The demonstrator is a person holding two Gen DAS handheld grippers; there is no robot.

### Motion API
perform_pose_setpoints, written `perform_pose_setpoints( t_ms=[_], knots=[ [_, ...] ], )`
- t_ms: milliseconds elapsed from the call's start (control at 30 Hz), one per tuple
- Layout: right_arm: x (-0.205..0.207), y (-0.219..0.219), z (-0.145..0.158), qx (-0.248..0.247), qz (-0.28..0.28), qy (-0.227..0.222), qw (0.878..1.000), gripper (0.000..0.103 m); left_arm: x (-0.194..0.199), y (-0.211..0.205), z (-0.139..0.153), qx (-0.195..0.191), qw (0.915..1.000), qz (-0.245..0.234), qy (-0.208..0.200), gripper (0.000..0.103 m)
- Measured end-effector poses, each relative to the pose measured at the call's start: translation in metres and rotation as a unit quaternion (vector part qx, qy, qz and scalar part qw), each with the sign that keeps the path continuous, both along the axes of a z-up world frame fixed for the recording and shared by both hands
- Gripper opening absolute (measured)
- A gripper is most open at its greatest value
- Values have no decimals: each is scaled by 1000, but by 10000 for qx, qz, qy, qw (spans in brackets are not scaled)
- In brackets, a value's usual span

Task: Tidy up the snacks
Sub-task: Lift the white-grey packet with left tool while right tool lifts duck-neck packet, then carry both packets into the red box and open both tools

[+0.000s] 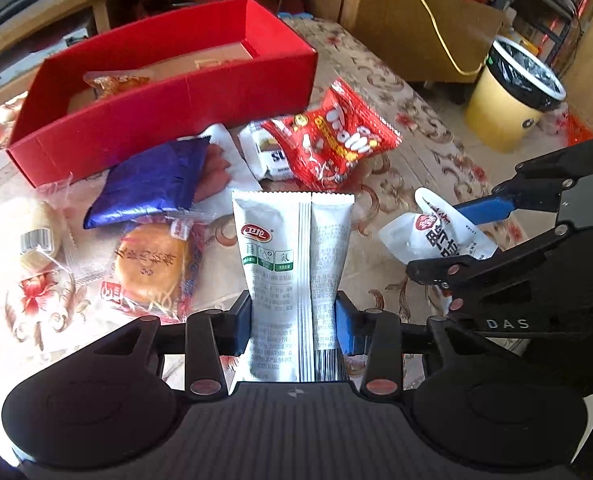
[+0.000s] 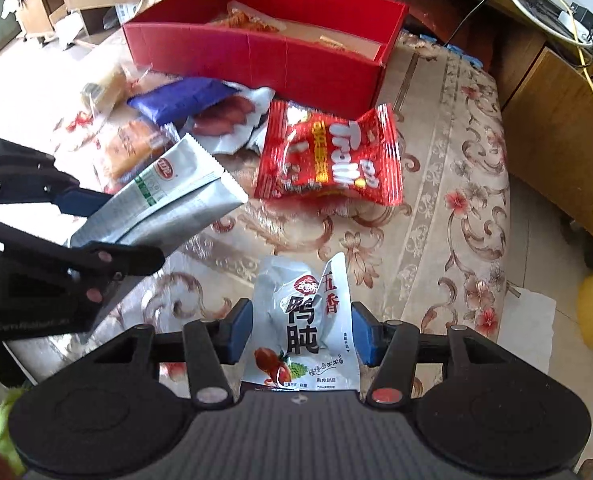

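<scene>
- Your left gripper has its blue fingers clamped on the lower half of a long white packet. The packet stands up between them, clear of the surface, its crimped top edge free.
- Your right gripper holds a white pouch with black characters. The fingers stand at its two side edges and appear pressed on it; the pouch bows between them.
- Handling, as a judgement: both items look light, thin and glossy. Foil film of this kind slips and buckles. Grip across the flat body, not on the crimped seam, and avoid squeezing hard where the contents bulge.
- The long white packet is held low, so its upper half may flop when tilted. Keep it near upright in transit.
- Beyond the fingers, on the flowered surface, lie a red bag, a blue packet, a round pastry in clear wrap and a pale wrapped cake.
- The red box sits at the far side, open-topped, with at least one orange-wrapped snack inside. It is the likely destination for both held items.
</scene>
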State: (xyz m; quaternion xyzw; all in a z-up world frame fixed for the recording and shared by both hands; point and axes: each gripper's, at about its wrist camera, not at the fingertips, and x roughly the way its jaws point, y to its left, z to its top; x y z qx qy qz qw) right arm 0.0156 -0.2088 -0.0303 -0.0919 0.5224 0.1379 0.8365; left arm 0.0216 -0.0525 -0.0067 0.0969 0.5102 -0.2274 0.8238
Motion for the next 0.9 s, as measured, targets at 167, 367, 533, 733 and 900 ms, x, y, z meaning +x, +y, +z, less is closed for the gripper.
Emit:
perform_pose_setpoints(
  t_ms=[167,367,533,733,900],
  knots=[
    [5,4,10,112,-116,-109,9998,50,4,0,7,-76,9998,115,-130,49],
    [12,11,21,206,-248,-243,9992,50,9,6,18,-169,9990,291,-296,49],
    [20,13,31,340,-389,-362,9980,50,15,14,28,-273,9975,460,-471,49],
    [34,14,44,469,-616,-498,9958,50,24,15,40,-328,9957,555,-670,47],
    [48,14,57,587,-776,-659,9931,50,37,18,51,-393,9935,669,-836,47]
  ],
)
